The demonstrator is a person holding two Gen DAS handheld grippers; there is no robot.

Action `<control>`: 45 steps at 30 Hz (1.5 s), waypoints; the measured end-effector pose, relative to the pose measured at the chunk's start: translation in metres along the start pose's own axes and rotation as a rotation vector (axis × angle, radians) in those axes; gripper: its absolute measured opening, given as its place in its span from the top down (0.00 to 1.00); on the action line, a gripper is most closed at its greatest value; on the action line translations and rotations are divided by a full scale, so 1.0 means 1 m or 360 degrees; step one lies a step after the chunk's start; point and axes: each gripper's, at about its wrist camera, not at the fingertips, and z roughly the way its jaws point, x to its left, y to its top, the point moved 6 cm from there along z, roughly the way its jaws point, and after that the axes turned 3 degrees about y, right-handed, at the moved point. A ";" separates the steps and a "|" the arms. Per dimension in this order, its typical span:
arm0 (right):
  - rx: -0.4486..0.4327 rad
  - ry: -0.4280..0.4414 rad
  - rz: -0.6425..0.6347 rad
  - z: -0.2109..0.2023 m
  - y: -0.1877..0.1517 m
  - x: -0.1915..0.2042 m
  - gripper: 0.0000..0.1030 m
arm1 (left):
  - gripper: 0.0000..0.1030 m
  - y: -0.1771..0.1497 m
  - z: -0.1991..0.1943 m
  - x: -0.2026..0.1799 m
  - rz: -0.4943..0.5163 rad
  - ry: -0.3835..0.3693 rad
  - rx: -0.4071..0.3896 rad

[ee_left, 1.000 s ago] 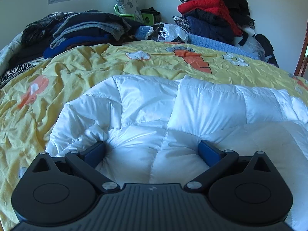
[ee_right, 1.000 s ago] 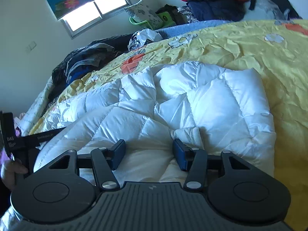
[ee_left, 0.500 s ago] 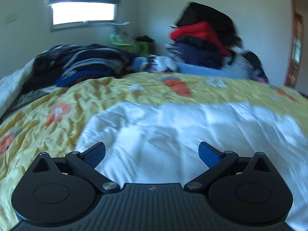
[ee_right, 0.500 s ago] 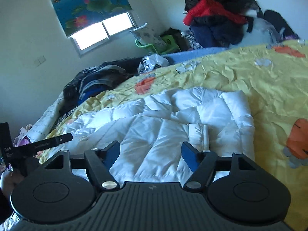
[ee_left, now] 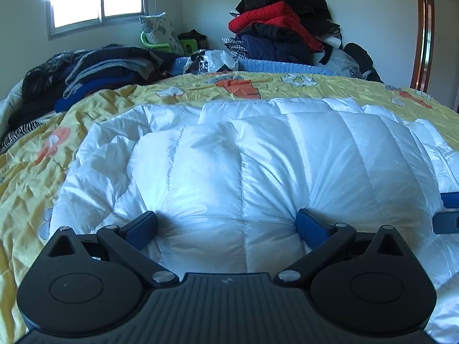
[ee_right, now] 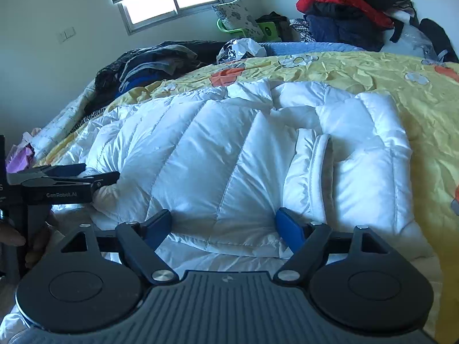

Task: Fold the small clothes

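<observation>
2 open tools, left tool (ee_left: 226,225) and right tool (ee_right: 223,223), sit side by side at the jacket's (ee_left: 258,157) near hem; the jacket runs straight ahead.

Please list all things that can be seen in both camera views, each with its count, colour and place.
Puffer jacket: one, white, spread on the bedspread before both grippers.
Bedspread: one, yellow with orange and white prints, covering the bed.
Folded clothes stack: one, dark blue, grey and black, far left of bed.
Clothes heap: one, black, red, navy, against far wall.
Plastic bag: one, white and black, far edge of bed.
Window: one, bright, far wall.
Left gripper: black with blue fingers, open at jacket edge.
Right gripper: same colours, open at jacket edge.
</observation>
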 end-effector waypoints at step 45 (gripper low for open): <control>-0.0116 0.0052 0.0062 -0.007 -0.005 -0.003 0.15 | 0.00 -0.002 -0.011 -0.003 0.0010 0.0062 -0.0091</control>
